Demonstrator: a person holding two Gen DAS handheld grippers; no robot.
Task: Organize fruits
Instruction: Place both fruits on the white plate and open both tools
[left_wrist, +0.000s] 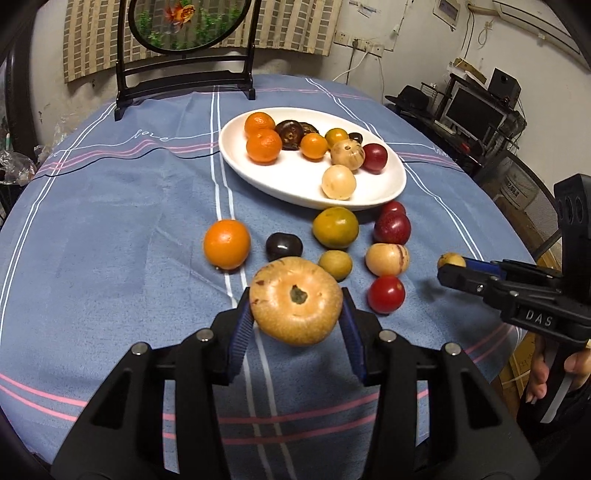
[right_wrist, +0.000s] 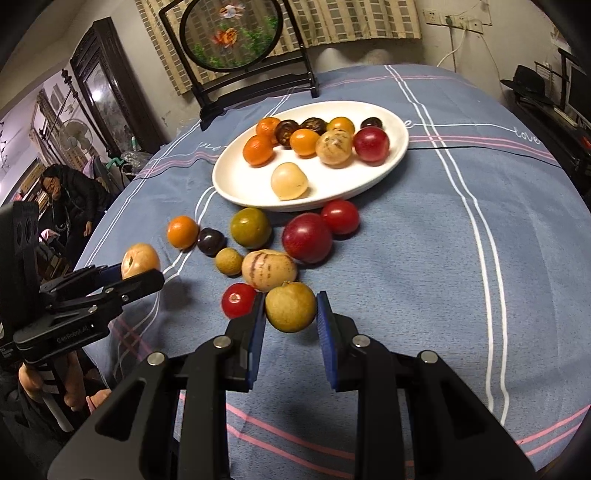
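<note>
A: Where is the left gripper (left_wrist: 297, 314)?

B: Low over the near side of the blue striped tablecloth (left_wrist: 110, 240), fingers pointing toward the white oval plate (left_wrist: 369, 192); its blue pads (left_wrist: 242, 325) pinch a tan round fruit (left_wrist: 295, 301) from both sides, stem scar facing the camera; the fruit looks lifted off the cloth, a shadow lying below it.

A: And from the other camera?

B: The same left gripper (right_wrist: 142, 271) comes in from the left edge, roughly level, the tan fruit (right_wrist: 139, 260) clamped at its tip; a hand (right_wrist: 74, 391) grips the handle underneath.

A: The right gripper (right_wrist: 291, 314)?

B: Also low and aimed at the plate (right_wrist: 229, 184); its pads (right_wrist: 325, 325) close on a small olive-yellow fruit (right_wrist: 290, 306), each pad touching a side; in the left view the right gripper (left_wrist: 452, 271) reaches in from the right edge, level, with that yellowish fruit (left_wrist: 451, 260) peeking above the tip.

A: What lies loose?

B: Between grippers and plate, on the cloth: an orange (right_wrist: 183, 232), a dark plum-like fruit (right_wrist: 210, 240), a green-orange citrus (right_wrist: 250, 228), a small yellow-green fruit (right_wrist: 229, 261), a striped tan fruit (right_wrist: 269, 270), a small red tomato (right_wrist: 238, 300) just beside the right gripper's left pad, a large dark red fruit (right_wrist: 307, 237) and another red one (right_wrist: 340, 216) touching it, near the plate rim.

A: And on the plate?

B: Oranges, dark fruits, a red one, a striped one and a pale one (right_wrist: 290, 181) alone at the near side.
</note>
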